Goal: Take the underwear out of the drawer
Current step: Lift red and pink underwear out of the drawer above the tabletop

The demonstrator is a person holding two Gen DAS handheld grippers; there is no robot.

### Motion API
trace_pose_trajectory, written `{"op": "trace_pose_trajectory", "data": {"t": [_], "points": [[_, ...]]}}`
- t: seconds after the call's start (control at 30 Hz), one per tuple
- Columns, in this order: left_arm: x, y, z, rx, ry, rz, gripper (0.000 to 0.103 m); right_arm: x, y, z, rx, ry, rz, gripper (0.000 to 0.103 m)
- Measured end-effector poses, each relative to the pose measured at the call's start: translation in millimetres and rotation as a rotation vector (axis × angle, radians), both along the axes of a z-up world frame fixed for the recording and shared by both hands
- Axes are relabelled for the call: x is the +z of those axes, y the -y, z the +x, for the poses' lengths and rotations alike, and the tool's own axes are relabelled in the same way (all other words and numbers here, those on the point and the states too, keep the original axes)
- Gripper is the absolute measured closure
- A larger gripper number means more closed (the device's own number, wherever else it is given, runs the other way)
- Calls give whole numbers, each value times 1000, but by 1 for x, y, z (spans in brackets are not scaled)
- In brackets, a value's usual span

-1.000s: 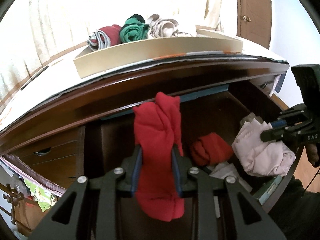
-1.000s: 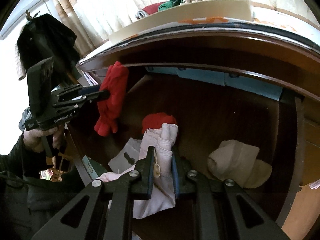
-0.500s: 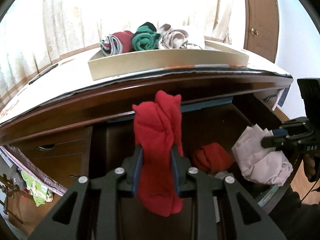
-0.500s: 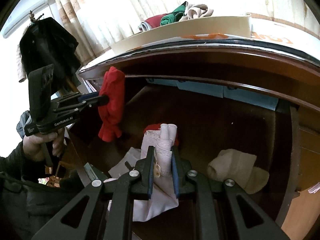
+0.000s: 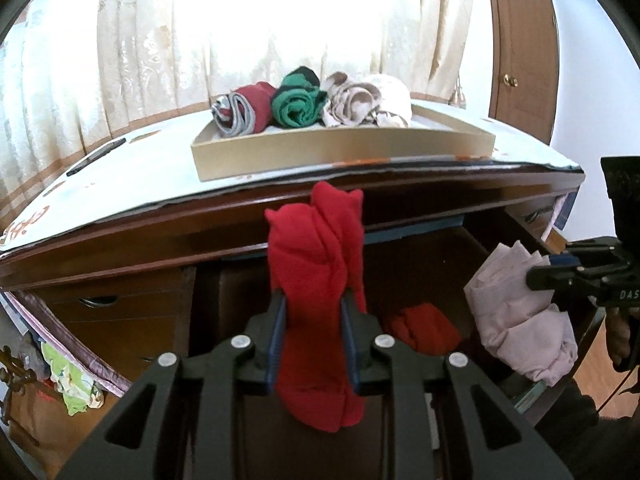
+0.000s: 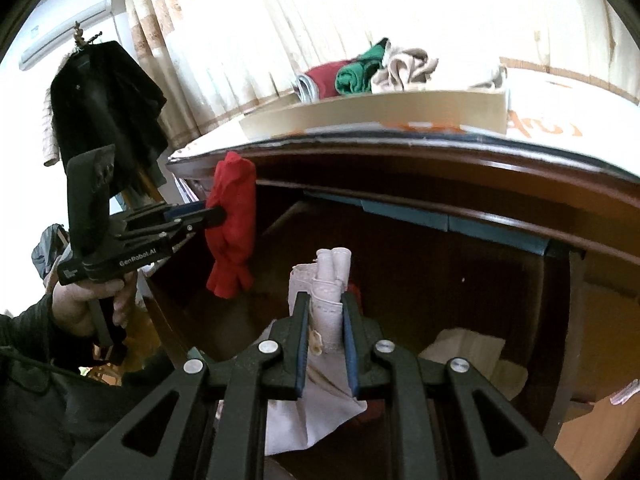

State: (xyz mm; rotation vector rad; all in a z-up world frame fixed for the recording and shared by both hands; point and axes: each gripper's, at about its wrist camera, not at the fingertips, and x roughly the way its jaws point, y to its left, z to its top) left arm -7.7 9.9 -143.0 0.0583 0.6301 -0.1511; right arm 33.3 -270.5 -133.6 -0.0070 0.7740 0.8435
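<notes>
Red underwear [image 5: 316,280] in left tool [image 5: 312,332], pale underwear [image 6: 328,300] in right tool [image 6: 325,340]

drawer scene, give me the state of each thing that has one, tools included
drawer: open, clothes left inside
left tool: shut on red underwear, held above the drawer
right tool: shut on pale pink underwear, lifted
cardboard tray: on the dresser top, holding rolled garments
door: closed

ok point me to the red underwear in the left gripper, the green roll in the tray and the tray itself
red underwear [image 5: 316,264], left wrist view, on the twisted middle above the pads
green roll [image 5: 298,105], left wrist view, on its rolled front face
tray [image 5: 340,148], left wrist view, on its front wall
</notes>
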Motion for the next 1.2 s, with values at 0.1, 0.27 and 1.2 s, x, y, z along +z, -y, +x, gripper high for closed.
{"op": "trace_pose_trajectory", "data": {"t": [0.1,0.27,1.2], "points": [[4,-1,-2,2,19,-5,80,5,2,0,-3,19,15,86],[11,-2,-6,3,42,-13,80,16,5,-3,-7,49,42,86],[63,6,-20,-34,166,-22,81,81,16,-16,-18,195,130,86]]}}
